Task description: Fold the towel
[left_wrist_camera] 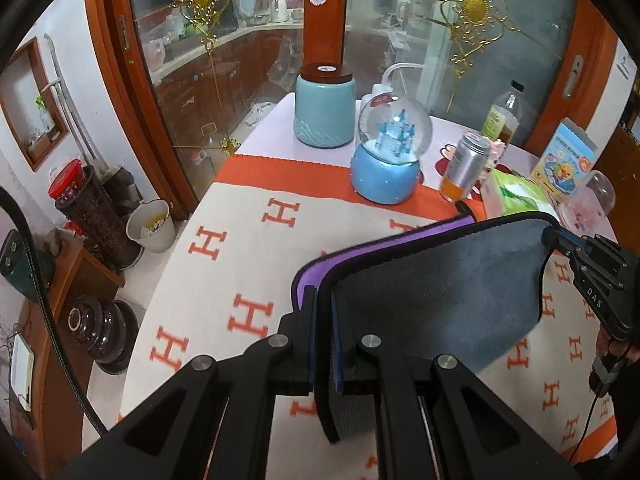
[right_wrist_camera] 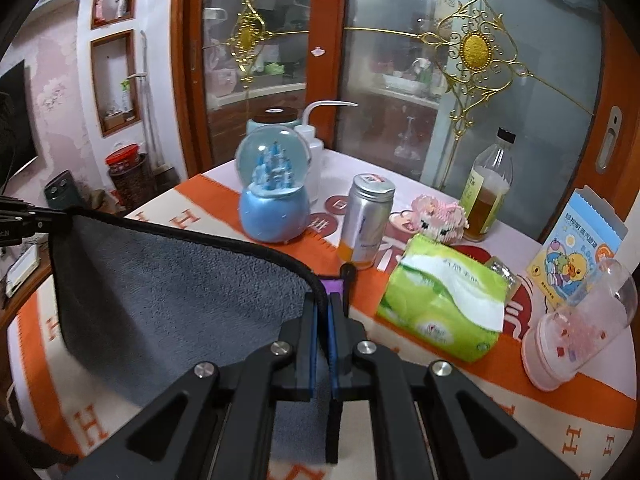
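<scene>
Towel (left_wrist_camera: pixel 432 280) up off the tabletop (left_wrist_camera: pixel 240 264), grey face toward me, purple side behind, stretched between my two tongs. My left tongs (left_wrist_camera: pixel 324 340) are clamped tight on its near corner; my right tongs (right_wrist_camera: pixel 323 320) are pinched shut on the other corner. Beyond it stand the snow globe (right_wrist_camera: pixel 274 196), a silver can (right_wrist_camera: pixel 366 220) and a green tissue pack (right_wrist_camera: pixel 444 300).

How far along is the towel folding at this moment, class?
Done: both corners are gripped. The left gripper and the right gripper are each shut on the towel, which hangs lifted between them above the blanket. In hand: a first fold may be forming, since the purple side shows behind the grey. Left: laying it flat and creasing it, clear of the snow globe.
</scene>
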A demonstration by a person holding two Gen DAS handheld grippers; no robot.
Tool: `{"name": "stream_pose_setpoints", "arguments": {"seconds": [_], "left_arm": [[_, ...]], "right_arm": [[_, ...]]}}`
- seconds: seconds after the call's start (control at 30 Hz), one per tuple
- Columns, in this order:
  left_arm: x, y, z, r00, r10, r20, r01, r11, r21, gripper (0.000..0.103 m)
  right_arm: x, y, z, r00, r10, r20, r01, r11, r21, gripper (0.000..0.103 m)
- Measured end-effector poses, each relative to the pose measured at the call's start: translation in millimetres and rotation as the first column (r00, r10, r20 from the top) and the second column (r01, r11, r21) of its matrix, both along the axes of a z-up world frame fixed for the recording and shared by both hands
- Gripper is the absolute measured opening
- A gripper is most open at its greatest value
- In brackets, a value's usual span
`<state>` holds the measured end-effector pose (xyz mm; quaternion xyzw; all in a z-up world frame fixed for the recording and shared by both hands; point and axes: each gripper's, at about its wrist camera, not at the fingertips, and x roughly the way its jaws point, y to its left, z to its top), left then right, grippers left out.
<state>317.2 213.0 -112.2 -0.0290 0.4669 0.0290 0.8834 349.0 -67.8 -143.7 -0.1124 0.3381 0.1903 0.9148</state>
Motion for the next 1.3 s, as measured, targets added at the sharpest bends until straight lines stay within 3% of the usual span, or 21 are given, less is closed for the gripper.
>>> {"name": "stream_pose_setpoints", "arguments": {"seconds": [0.23, 0.63, 0.73, 0.87, 1.3], "left_arm": [[35.3, 11.2, -31.1, 0.999, 0.017, -0.027, -0.017, 1.0, -0.004, 0.004], [59.8, 24.0, -78.2, 0.996, 0.053, -0.078, -0.055, 0.998, -0.023, 0.005], [61.8, 23.4, -85.1, 0.994, 0.065, -0.09, -0.067, 0.997, -0.023, 0.009], [60.9, 26.7, -88.8, 0.991, 0.102, -0.09, -0.106, 0.994, -0.042, 0.021], [44.7, 20.9, -82.8, 0.983, 0.156, -0.099, -0.162, 0.986, -0.049, 0.049]], "right_arm": [[25.2, 12.0, -23.5, 0.999, -0.048, 0.019, 0.048, 0.999, -0.003, 0.004], [48.6, 27.0, -60.8, 0.995, -0.09, -0.042, 0.091, 0.996, 0.015, 0.006], [51.0, 28.7, -66.9, 0.99, -0.12, -0.072, 0.121, 0.993, 0.014, 0.015], [49.0, 27.4, -68.8, 0.987, -0.14, -0.081, 0.143, 0.989, 0.042, 0.04], [28.0, 25.1, -59.1, 0.982, -0.144, -0.122, 0.153, 0.986, 0.068, 0.063]]}}
